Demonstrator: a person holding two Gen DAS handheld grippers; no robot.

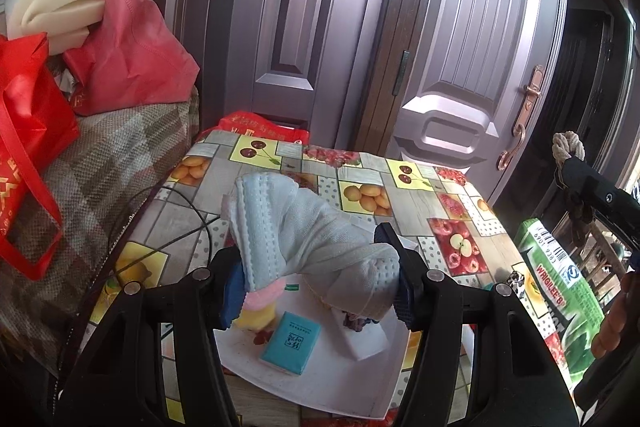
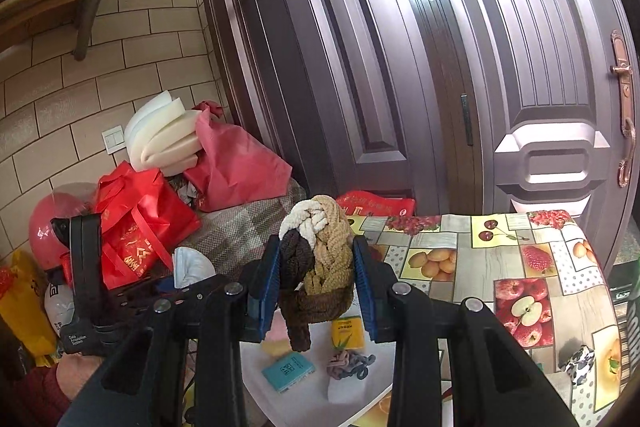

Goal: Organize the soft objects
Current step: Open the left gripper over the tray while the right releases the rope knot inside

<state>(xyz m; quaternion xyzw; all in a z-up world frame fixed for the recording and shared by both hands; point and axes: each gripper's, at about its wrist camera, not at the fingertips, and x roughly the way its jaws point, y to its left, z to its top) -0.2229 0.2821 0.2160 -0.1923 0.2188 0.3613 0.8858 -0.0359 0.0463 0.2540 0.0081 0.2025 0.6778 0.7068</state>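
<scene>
A: Okay, left to right, quick. Left tongs [image 1: 316, 279] are clamped on a crumpled pale-blue face mask [image 1: 304, 227], held up over the white tray [image 1: 344, 383].

B: Tray contents?

A: Teal tissue pack [image 1: 291, 341], a pink-and-yellow soft piece [image 1: 260, 307] partly hidden under the mask, a white block [image 1: 366, 343]. Tray sits on the fruit-print table [image 1: 420, 203].

B: Right side?

A: Right tongs [image 2: 316, 275] are clamped on a braided yarn bundle [image 2: 316, 259] in cream, tan and brown, with a brown tail dangling toward the tray. From that view I also see a yellow packet [image 2: 347, 333] and a small pile of hair ties [image 2: 348, 367] on the tray.

B: Risks?

A: My read: the mask is gripped only at a bunched part, with the loose end flopping free, so it could slip out or land half off the tray. An ear loop might snag on a pad at release; I can't tell where the loops are.

B: And the yarn?

A: The dangling tail could drag across the hair ties or yellow packet and shove them out of place. Both tongs sit close over the same tray, so they could bump if lowered together.
</scene>
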